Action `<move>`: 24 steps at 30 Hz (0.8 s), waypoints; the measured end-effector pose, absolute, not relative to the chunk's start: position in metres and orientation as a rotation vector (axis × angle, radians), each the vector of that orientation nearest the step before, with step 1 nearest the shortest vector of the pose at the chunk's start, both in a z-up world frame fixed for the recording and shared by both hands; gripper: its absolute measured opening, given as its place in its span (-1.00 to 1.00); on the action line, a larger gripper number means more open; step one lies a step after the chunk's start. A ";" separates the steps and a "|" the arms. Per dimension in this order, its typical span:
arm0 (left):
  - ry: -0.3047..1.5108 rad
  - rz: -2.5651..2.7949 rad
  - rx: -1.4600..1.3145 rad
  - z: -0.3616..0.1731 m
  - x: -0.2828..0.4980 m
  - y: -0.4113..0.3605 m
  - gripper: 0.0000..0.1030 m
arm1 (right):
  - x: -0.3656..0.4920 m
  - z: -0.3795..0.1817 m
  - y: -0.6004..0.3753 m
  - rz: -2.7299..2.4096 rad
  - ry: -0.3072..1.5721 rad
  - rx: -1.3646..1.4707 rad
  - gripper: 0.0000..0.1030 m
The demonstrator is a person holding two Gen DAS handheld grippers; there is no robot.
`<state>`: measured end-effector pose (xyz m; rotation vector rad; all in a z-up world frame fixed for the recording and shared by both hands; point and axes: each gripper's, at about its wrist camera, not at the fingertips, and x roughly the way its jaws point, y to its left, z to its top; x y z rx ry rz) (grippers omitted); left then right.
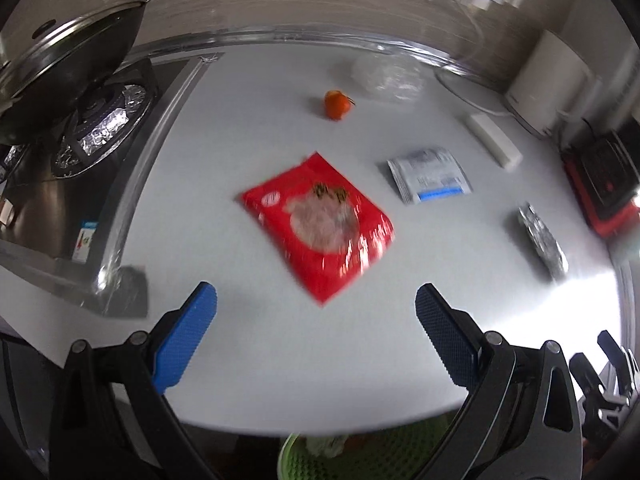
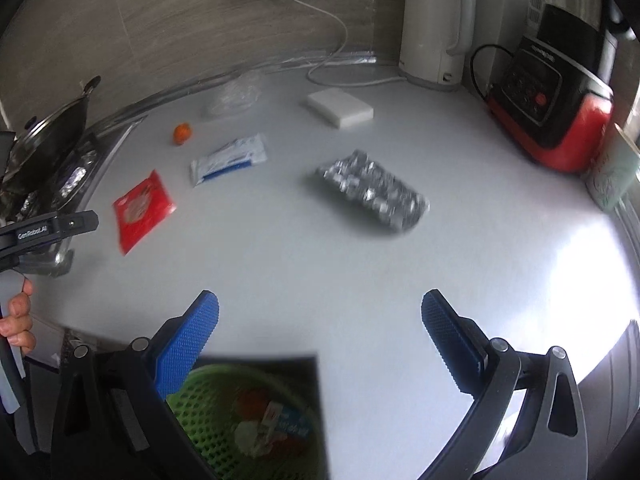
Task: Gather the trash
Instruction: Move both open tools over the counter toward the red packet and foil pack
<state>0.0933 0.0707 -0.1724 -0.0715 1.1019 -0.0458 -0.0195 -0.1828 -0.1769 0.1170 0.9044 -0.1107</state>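
Two blue-padded jaws of the left gripper (image 1: 316, 300) stand wide apart with nothing between them, held low over the near part of the white counter (image 1: 248, 340) and aimed forward at the red snack packet (image 1: 320, 224), which lies flat just beyond the fingertips. Farther back sit a white-and-blue sachet (image 1: 430, 178), a small orange fruit (image 1: 338, 104) and a crumpled clear plastic bag (image 1: 384, 74); a silver foil blister pack (image 1: 544, 238) lies off to the right. A lidded wok (image 1: 68, 60) sits on the stove at the left, and the rim of a green basket (image 1: 296, 456) shows below the counter's edge.

From the right wrist, the right gripper (image 2: 320, 308) is likewise spread open and empty, hovering above the counter's near edge and pointing toward the foil blister pack (image 2: 372, 192), well short of it. The red packet (image 2: 142, 208) lies far left, with the sachet (image 2: 230, 158) and the fruit (image 2: 182, 133) beyond. The green basket (image 2: 188, 412), below the counter's near edge, holds some wrappers. At the left edge the person's fingers (image 2: 18, 320) grip the other tool's handle. A white kettle (image 2: 434, 28) and a red cooker (image 2: 556, 116) stand at the back.
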 end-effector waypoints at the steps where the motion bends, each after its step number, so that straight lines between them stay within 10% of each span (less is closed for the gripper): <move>1: 1.104 -0.030 -0.084 -0.176 0.099 0.070 0.85 | -0.011 -0.178 -0.187 -0.112 0.904 0.107 0.95; 24: 1.242 0.378 -0.285 -0.243 0.193 0.050 0.85 | 0.108 -0.208 -0.261 -0.039 0.909 0.108 0.95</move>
